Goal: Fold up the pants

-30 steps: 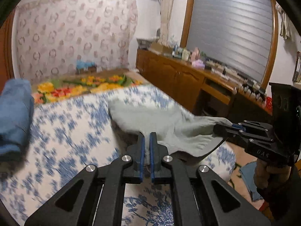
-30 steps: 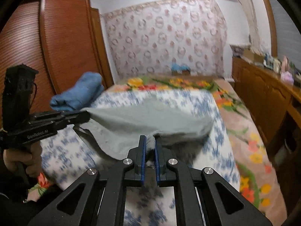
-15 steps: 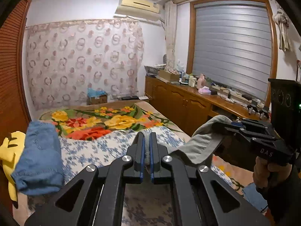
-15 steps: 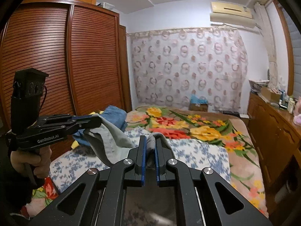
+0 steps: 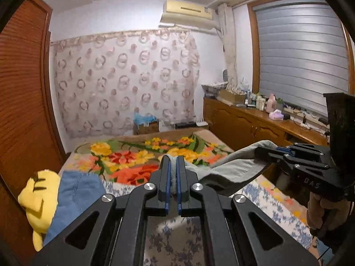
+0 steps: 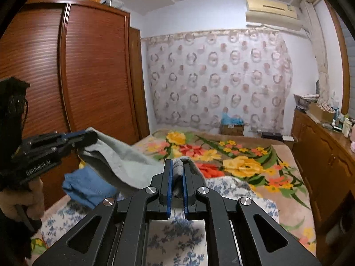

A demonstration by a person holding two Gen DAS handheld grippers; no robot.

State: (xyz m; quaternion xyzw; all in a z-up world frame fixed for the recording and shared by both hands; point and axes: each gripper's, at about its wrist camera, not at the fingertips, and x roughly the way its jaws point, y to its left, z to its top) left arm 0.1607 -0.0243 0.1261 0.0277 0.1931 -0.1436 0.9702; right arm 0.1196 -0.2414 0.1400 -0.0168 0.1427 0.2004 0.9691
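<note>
The grey pants [image 5: 233, 168] hang in the air above the bed, stretched between my two grippers. My left gripper [image 5: 173, 166] is shut on one end of the cloth. My right gripper [image 6: 176, 168] is shut on the other end; it also shows in the left wrist view [image 5: 266, 151] at the right. In the right wrist view the pants [image 6: 119, 157] run left to the left gripper [image 6: 88, 136]. The lower part of the pants is hidden behind the gripper bodies.
The bed has a blue-flowered sheet [image 6: 173, 243] near me and a bright floral blanket [image 5: 137, 155] beyond. Folded blue jeans [image 5: 75, 190] and a yellow garment [image 5: 37, 199] lie at its left edge. A wooden wardrobe [image 6: 88, 77] stands left, a cluttered cabinet [image 5: 255, 124] right.
Both grippers have risen and tilted up, lifting the pants off the bed. The cloth, spread flat on the sheet a second ago, now hangs between the grippers.
</note>
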